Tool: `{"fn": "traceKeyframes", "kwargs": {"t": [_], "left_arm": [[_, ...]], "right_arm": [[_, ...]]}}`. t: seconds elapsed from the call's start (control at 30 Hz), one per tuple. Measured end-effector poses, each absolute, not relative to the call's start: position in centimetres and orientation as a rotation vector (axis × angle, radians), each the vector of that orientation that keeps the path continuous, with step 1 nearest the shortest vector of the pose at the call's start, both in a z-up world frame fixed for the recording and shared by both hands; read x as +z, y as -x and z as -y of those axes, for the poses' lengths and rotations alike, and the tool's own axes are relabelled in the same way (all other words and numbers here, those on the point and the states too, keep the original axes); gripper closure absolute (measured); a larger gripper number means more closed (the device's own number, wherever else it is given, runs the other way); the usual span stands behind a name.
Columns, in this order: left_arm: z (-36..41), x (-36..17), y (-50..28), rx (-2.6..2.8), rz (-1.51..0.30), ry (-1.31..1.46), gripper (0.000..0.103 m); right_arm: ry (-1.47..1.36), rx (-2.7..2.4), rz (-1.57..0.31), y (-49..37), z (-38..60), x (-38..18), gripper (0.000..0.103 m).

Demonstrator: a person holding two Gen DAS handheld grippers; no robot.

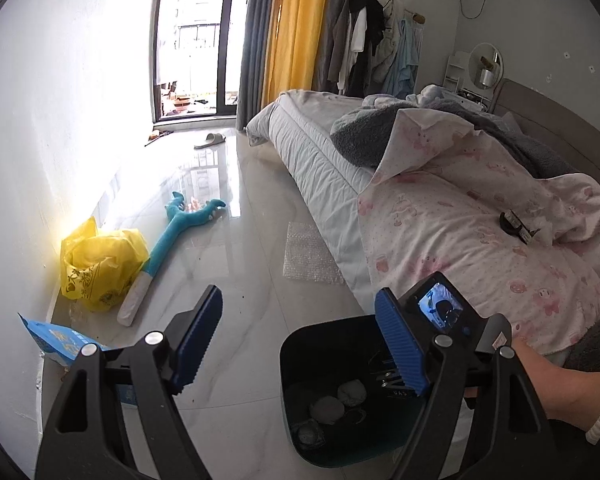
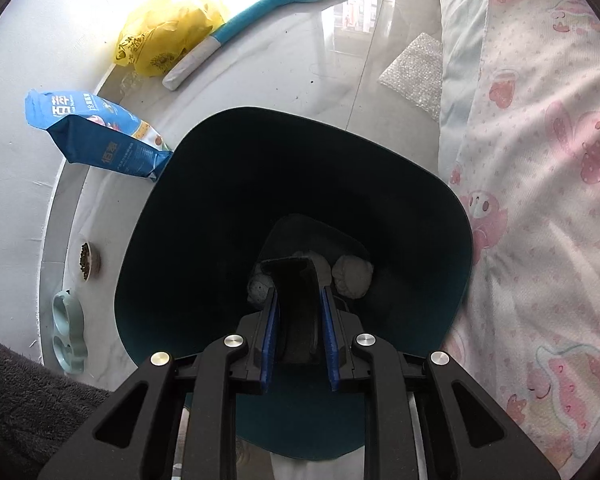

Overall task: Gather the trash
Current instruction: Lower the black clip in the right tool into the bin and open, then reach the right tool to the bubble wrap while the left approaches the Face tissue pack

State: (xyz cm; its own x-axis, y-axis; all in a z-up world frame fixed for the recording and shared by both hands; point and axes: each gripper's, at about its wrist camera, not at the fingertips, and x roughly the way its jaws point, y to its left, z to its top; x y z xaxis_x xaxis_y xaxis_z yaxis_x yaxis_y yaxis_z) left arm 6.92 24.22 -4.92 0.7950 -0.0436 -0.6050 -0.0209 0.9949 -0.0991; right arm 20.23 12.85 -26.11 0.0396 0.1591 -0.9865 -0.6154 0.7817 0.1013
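In the left wrist view, the left gripper [image 1: 296, 344] is being held wide open beside the dark bin [image 1: 332, 396] on the floor.

In the right wrist view, a dark curved object [image 2: 298, 304] is being held by the right gripper [image 2: 299, 334] over the bin [image 2: 204, 216]; if released off-centre, it is likely being caught on the rim.

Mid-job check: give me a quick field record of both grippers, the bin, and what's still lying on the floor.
left gripper: open, empty, above floor beside bin
right gripper: shut on dark curved object, over bin opening
trash bin: dark teal, holds crumpled paper wads
floor items: yellow plastic bag, bubble wrap, blue pouch
bed: small dark item on quilt
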Motion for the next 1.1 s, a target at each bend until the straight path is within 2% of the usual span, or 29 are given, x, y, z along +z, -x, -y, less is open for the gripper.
{"fn": "traceKeyframes", "kwargs": {"t": [0.03, 0.07, 0.13, 0.27, 0.37, 0.47, 0.67, 1.1], "left_arm": [[-24.1, -4.6, -6.9, -0.014, -0.643, 0.101, 0.024], [-24.0, -4.2, -6.9, -0.015, -0.631, 0.102, 0.025], [-23.8, -3.5, -6.8, -0.018, -0.604, 0.107, 0.026], [-23.7, -2.6, -6.7, -0.012, -0.573, 0.113, 0.026], [-23.2, -2.0, -6.8, -0.006, -0.557, 0.111, 0.020], [-22.7, -1.4, -7.1, -0.009, -0.543, 0.108, 0.018], [-21.5, -0.6, -8.1, -0.036, -0.524, 0.116, 0.009], [-17.9, 0.5, -10.6, -0.075, -0.507, 0.125, 0.008]], "right_arm": [[0.404, 0.616, -1.414, -20.2, -12.9, -26.1, 0.077], [0.406, 0.613, -1.411, -20.1, -12.8, -26.0, 0.062], [0.410, 0.612, -1.398, -19.9, -12.8, -25.8, 0.050], [0.395, 0.620, -1.394, -19.9, -12.3, -25.5, 0.050], [0.369, 0.629, -1.389, -20.0, -11.8, -25.0, 0.046], [0.351, 0.644, -1.368, -20.0, -11.5, -24.1, 0.045], [0.306, 0.678, -1.252, -19.9, -10.6, -20.4, 0.041], [0.180, 0.681, -1.010, -20.9, -5.3, -13.4, 0.037]]}}
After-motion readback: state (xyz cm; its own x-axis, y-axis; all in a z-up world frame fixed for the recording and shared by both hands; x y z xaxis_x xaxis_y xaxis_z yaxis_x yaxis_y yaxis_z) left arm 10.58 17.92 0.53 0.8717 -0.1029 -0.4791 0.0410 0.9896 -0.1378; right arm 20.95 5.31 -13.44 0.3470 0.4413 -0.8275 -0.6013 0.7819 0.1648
